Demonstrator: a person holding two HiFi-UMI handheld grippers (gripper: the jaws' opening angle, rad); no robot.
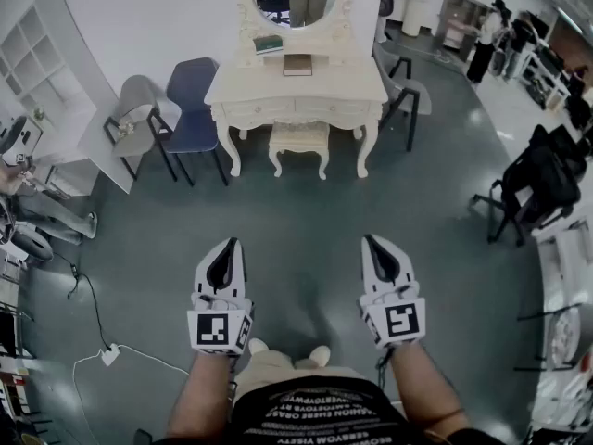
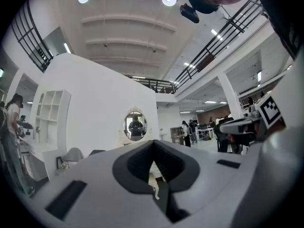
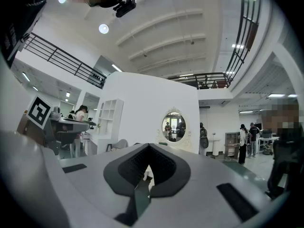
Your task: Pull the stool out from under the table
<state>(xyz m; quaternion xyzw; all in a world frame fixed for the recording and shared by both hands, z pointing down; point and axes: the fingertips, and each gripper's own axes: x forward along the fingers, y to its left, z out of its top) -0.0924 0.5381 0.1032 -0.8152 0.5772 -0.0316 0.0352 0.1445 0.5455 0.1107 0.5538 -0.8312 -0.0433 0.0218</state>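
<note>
The stool (image 1: 298, 142), cream with a padded rectangular seat and curved carved legs, is sitting at 12 o'clock, tucked between the legs of the matching cream table (image 1: 296, 86). A grey chair (image 1: 134, 119) and a blue chair (image 1: 190, 100) are standing at 10 o'clock. The left gripper (image 1: 232, 243) and right gripper (image 1: 371, 241) are hovering well short of the stool, jaws pressed together, empty.

Open lab hall: a dressing table (image 1: 345, 83) staged against a freestanding partition (image 1: 157, 12), mezzanine railing (image 3: 61, 61) overhead.
</note>
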